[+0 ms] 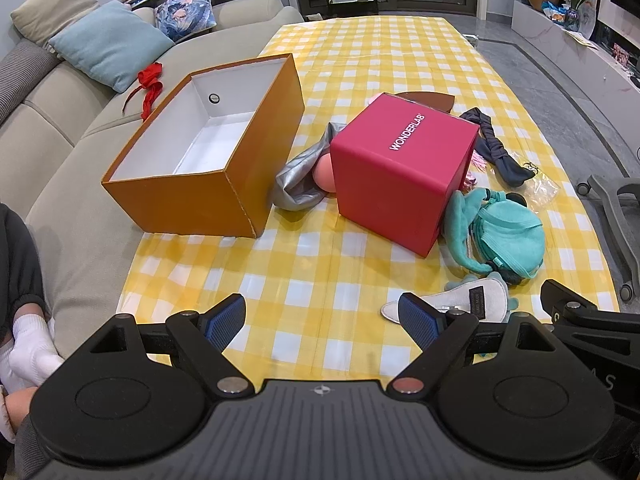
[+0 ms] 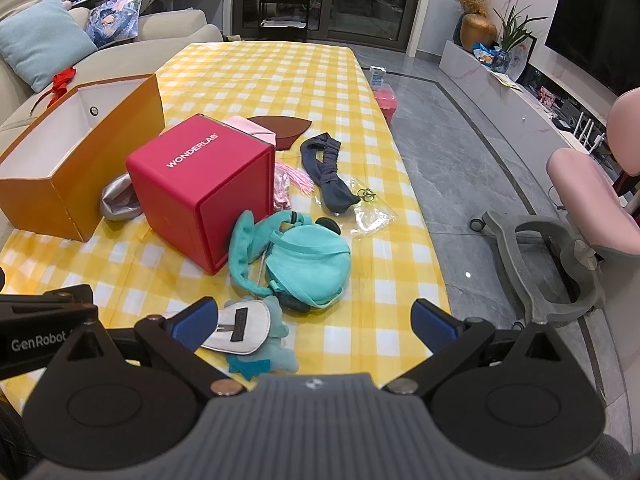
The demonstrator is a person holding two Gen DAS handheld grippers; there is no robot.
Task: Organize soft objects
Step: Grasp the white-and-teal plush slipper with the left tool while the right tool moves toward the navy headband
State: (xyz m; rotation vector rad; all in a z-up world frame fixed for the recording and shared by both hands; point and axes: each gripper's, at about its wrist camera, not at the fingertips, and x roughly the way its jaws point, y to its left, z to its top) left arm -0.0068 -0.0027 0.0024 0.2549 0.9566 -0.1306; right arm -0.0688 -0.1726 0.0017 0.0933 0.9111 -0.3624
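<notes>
Hovering low over the tablecloth (image 1: 320,240), both grippers (image 1: 322,320) (image 2: 314,322) gape wide.

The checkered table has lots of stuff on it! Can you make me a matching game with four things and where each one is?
Things:
1. Orange cardboard box
2. Teal plush bag
3. Dark blue fabric headband
4. Silver fabric pouch

Places:
A. Between the two boxes
B. Far left on the table
C. Beside a clear plastic packet
D. Against the pink cube box's near corner

Pairs: 1-B, 2-D, 3-C, 4-A
</notes>
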